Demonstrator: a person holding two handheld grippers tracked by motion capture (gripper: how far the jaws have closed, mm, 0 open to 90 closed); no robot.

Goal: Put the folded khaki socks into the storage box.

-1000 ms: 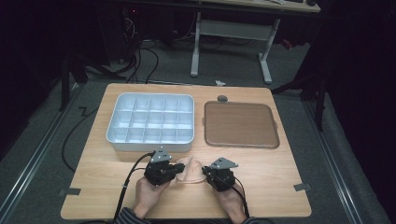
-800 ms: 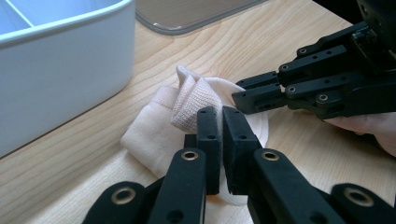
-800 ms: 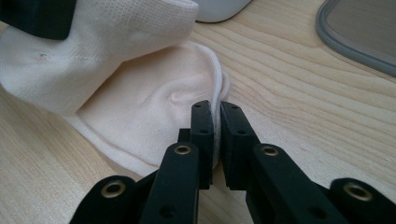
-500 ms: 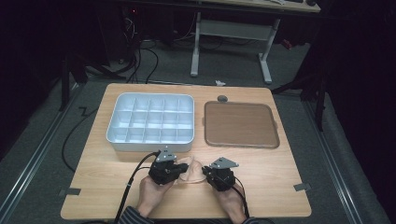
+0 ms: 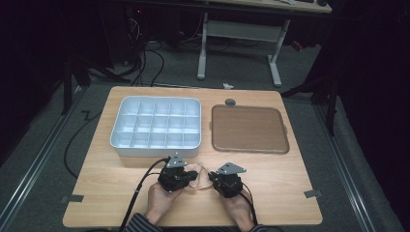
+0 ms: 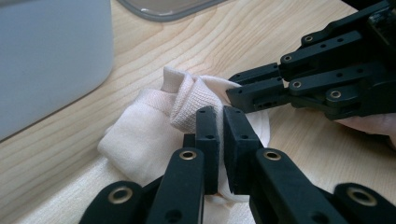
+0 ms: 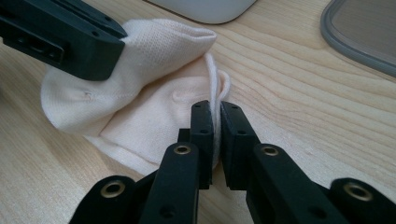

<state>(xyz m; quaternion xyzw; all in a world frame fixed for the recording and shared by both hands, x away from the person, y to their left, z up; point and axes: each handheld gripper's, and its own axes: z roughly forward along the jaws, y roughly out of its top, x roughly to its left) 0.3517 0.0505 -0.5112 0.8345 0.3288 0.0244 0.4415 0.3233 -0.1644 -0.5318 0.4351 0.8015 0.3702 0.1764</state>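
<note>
Pale wood-grain surface [image 5: 270, 179] carries everything, with dark floor around it. We see both forearms enter at six o'clock, hands resting low on the near edge, tools pointing toward each other. Our left tool [image 6: 220, 122] has its jaws clamped on a fold of the cream cloth [image 6: 140, 135]; the right tool [image 7: 216, 116] pinches the cloth's thin edge, jaws nearly together. From the high view the cloth lies bunched between the two tools, at about six o'clock from the white tray [image 5: 155, 147]. It is soft, finely knitted, creased into rounded folds. That tray is smooth plastic, split into square compartments. At three o'clock from it lies a flat brown lid [image 5: 249, 129] with rounded corners.
</note>
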